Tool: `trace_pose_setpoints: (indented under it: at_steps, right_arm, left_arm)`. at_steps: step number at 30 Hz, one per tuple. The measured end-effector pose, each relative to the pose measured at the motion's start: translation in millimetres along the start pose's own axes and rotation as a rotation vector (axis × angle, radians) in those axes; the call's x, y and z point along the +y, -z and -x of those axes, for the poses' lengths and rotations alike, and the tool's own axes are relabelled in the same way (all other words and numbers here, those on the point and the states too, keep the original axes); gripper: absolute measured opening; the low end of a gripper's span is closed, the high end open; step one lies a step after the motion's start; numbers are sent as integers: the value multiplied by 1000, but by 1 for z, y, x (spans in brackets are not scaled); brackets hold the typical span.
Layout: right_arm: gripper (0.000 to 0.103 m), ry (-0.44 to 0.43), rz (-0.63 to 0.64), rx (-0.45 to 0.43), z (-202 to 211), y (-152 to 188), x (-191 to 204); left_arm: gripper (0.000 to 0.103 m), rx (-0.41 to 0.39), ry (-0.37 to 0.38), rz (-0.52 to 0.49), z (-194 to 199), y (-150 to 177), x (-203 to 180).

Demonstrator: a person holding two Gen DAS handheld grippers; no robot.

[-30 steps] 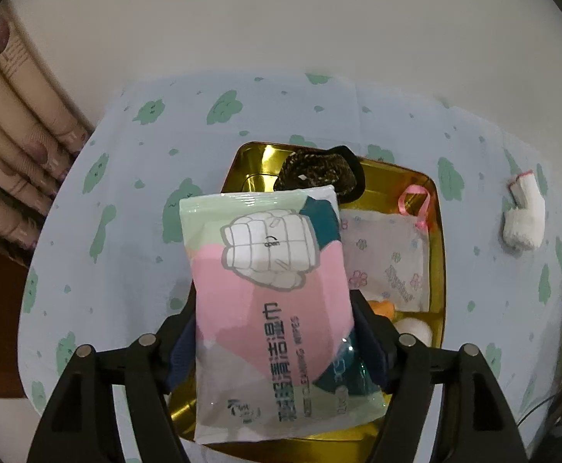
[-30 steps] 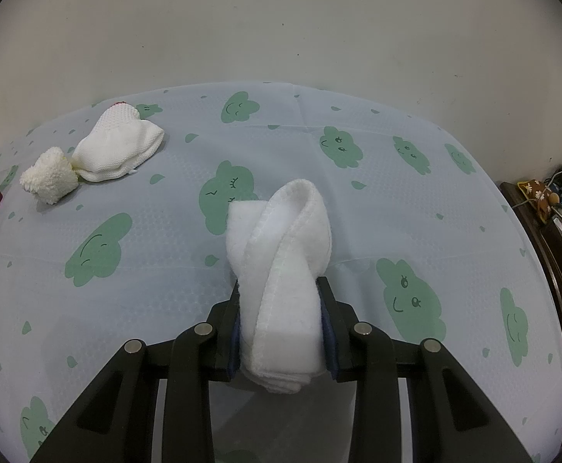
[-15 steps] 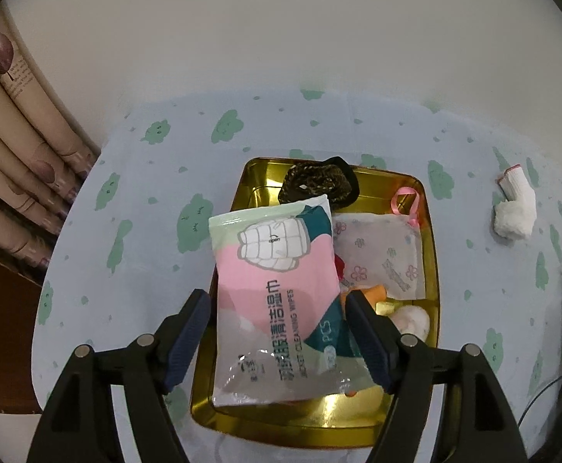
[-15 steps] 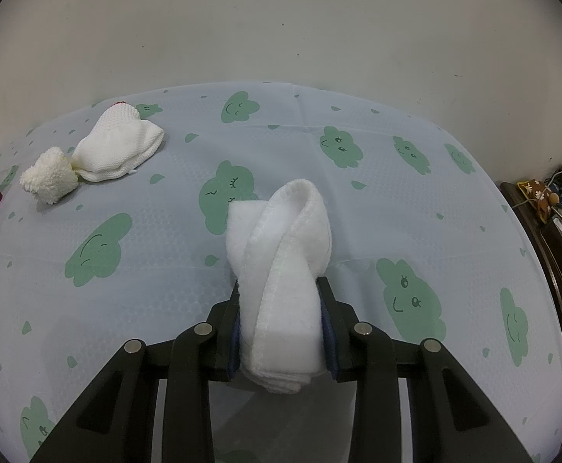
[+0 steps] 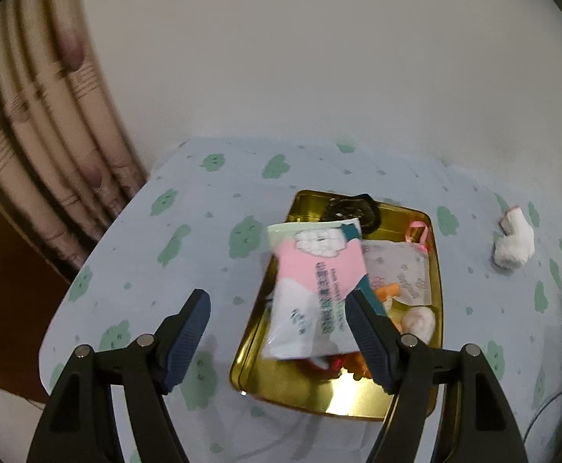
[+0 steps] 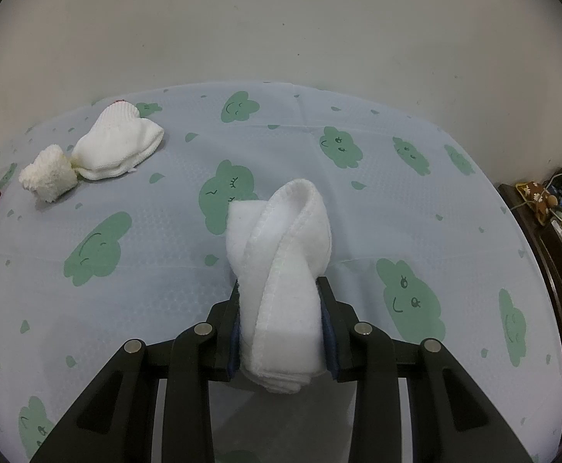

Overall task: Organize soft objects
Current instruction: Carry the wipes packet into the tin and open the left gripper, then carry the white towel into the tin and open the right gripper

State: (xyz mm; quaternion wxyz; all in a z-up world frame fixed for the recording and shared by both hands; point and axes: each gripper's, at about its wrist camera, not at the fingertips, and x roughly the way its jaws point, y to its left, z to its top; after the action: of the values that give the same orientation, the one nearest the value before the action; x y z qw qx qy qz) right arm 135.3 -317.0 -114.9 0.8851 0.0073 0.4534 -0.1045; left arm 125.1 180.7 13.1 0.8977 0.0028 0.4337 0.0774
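Observation:
A pink and white pack of wet wipes (image 5: 314,289) lies in the gold tray (image 5: 342,395), leaning over its left rim. My left gripper (image 5: 277,306) hangs open above and to the left of it, fingers wide apart with nothing between them. The tray also holds a flowered pouch (image 5: 400,270), a dark scrunchie (image 5: 352,210) and small soft toys. In the right wrist view my right gripper (image 6: 281,301) is shut on a folded white towel (image 6: 281,262) that sticks up between its fingers. A white sock (image 6: 121,146) and a fluffy cream ball (image 6: 47,175) lie far left.
The table wears a pale blue cloth with green clouds (image 6: 358,146). A curtain (image 5: 41,135) hangs at the left table edge. The same white sock (image 5: 514,241) lies right of the tray. A dark shelf with clutter (image 6: 551,212) stands past the right table edge.
The left gripper opened and let go of the wipes pack, which now lies in the tray; then it pulled back, up and to the left. The right gripper and towel have not moved.

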Motion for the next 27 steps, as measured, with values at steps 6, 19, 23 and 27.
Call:
trace_pose_setpoints:
  at_steps: [6,19,23,27]
  right_arm:
    - [27,4,8,-4,1,0,1]
    - [23,-93,40,-31,32,-12,38]
    - [23,-174,83,-43,46,-23,73]
    - [23,-263,138,-57,61,-32,120]
  left_arm:
    - [74,-30,-42,52,2,28,19]
    - [74,-102,-145,76,0,53,37]
    - [74,-104,-166,75,-2,58,40]
    - [74,-120,-174,92,1,61,47]
